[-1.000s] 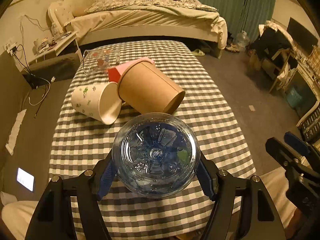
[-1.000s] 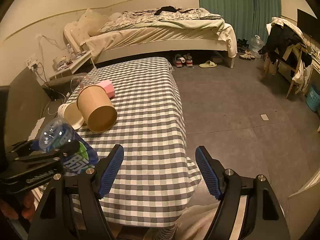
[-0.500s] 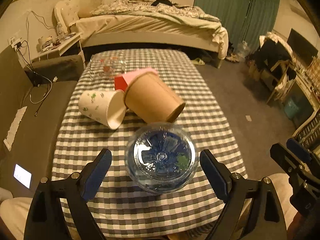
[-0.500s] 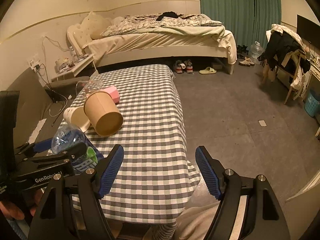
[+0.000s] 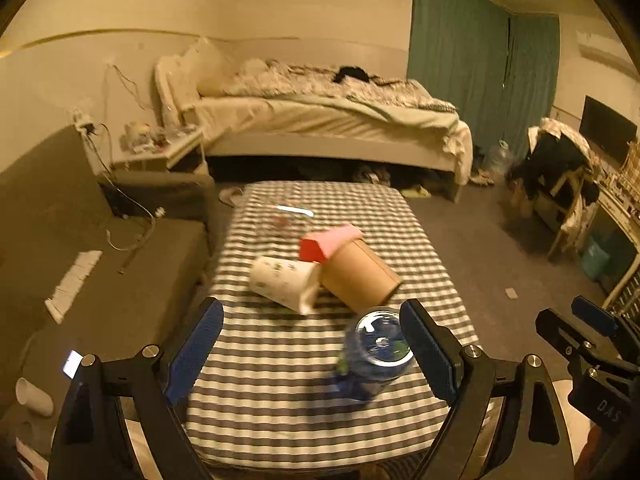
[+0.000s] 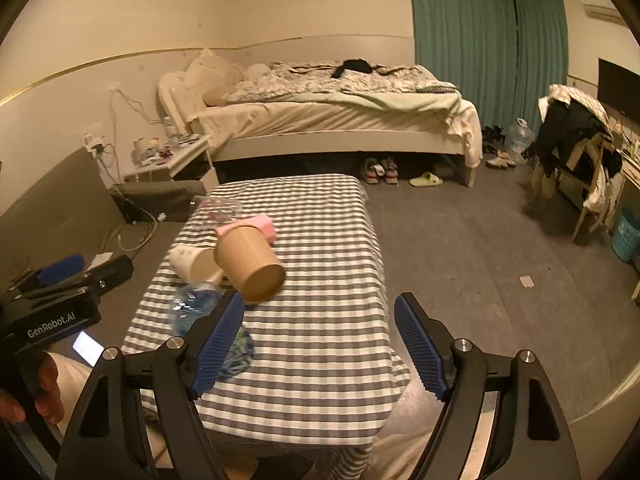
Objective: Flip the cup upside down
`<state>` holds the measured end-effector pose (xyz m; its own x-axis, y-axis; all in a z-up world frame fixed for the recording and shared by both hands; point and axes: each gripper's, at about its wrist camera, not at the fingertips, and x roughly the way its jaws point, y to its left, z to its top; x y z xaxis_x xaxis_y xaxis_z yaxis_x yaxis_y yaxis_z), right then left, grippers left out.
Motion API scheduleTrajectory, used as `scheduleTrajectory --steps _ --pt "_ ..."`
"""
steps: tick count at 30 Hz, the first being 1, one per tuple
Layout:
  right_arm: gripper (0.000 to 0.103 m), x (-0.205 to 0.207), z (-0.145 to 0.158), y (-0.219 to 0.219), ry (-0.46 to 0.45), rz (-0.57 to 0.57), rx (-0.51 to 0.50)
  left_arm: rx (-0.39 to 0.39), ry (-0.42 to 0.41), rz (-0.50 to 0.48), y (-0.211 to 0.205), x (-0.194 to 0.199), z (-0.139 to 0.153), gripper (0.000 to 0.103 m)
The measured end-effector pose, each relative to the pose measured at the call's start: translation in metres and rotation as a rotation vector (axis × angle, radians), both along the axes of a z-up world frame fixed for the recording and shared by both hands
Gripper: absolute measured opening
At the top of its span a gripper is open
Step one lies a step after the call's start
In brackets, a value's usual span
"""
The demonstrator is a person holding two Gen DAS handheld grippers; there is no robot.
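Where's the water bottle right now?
The water bottle stands upside down on the checkered table near its front edge, just in front of the tipped brown paper cup. In the left wrist view it sits beside the open left gripper's right finger.

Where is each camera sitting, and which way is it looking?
Left wrist: on the left gripper, looking along its open fingers down the checkered table toward the bed; the right gripper shows at the right edge.
Right wrist: on the right gripper, open, facing the same way from further right; the left gripper and the person's hand show at the left.
Both share the brown cup, white cup and water bottle.
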<state>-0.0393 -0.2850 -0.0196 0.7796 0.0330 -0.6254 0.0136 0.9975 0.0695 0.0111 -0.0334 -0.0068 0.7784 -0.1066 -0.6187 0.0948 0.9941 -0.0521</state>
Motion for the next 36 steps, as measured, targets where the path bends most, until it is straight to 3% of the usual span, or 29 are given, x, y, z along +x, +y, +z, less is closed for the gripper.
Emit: scheduleTrajectory --steps 9,20,23,25,30,36 --pt "0.080 -0.008 -0.011 0.028 0.008 0.042 -0.008 0.024 -0.032 0.059 0.019 -0.026 -0.018 0.093" --pt "0.080 -0.008 -0.032 0.032 0.025 0.028 -0.010 0.036 -0.008 0.044 0.015 -0.035 -0.035 0.093" --pt "0.092 -0.006 -0.035 0.032 0.033 0.021 -0.020 0.036 0.001 0.050 0.015 -0.033 -0.038 0.094" --pt "0.093 -0.004 -0.036 0.032 0.039 0.013 -0.025 0.031 -0.001 0.059 0.015 -0.033 -0.037 0.102" --pt "0.102 0.000 -0.037 0.028 0.053 -0.004 -0.026 0.055 -0.012 0.072 0.015 -0.031 -0.036 0.103" --pt "0.103 0.000 -0.037 0.032 0.041 -0.003 -0.039 0.055 -0.001 0.074 0.017 -0.031 -0.039 0.103"
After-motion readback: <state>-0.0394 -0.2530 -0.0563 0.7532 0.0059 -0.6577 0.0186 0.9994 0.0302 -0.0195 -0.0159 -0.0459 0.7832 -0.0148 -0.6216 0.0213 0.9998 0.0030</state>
